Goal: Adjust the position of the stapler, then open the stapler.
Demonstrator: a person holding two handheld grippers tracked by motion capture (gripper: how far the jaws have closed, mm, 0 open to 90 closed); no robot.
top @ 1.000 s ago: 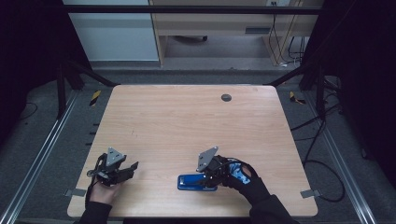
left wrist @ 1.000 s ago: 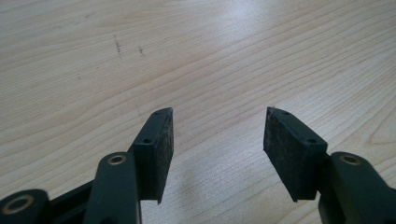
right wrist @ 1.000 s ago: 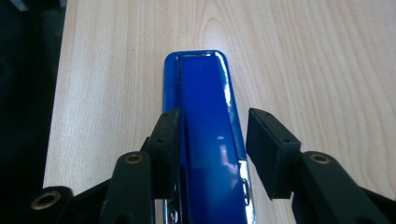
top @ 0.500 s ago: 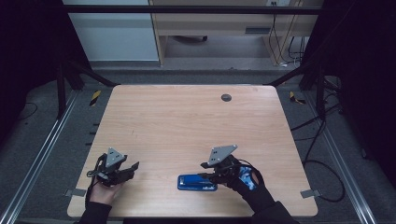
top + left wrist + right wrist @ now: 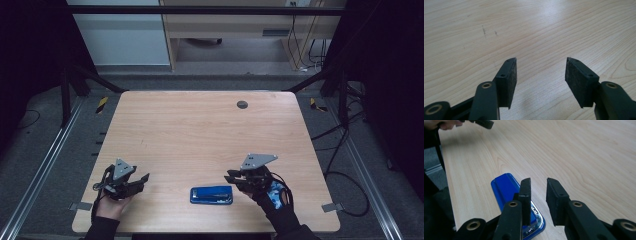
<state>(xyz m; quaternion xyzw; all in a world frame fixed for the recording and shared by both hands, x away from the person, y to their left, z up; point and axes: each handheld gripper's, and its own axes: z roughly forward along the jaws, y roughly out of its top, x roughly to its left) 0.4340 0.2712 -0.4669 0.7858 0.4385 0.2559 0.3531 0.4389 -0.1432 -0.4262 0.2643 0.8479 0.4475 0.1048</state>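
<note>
the desk (image 5: pixel 200 130) is a big light wood slab, bare apart from one thing and a little dark round cap (image 5: pixel 242 104) up toward 12 o'clock, well away from the action. makes sense, whatever's being worked on sits down at the person's edge where both arms can get at it.

that one thing is a blue stapler (image 5: pixel 211 195), lying flat near 6 o'clock, long side across the desk, metal end pointing toward the right hand. it sits on the wood by itself, nothing holding it.

the right tool (image 5: pixel 235 178) hangs just beside the stapler at about its 2 o'clock, a bit above the desk and not touching it. in the right gripper view its jaws have just been closing and stand fairly narrow, with only bare wood between them and the stapler (image 5: pixel 510 195) off to one side behind the pad. so released, grasping nothing. looks to me like it's letting the stapler be.

the left tool (image 5: pixel 142 179) is parked way over at 8 o'clock, jaws spread, empty, only desk grain (image 5: pixel 549 30) ahead. probably just idling out of the way.
</note>
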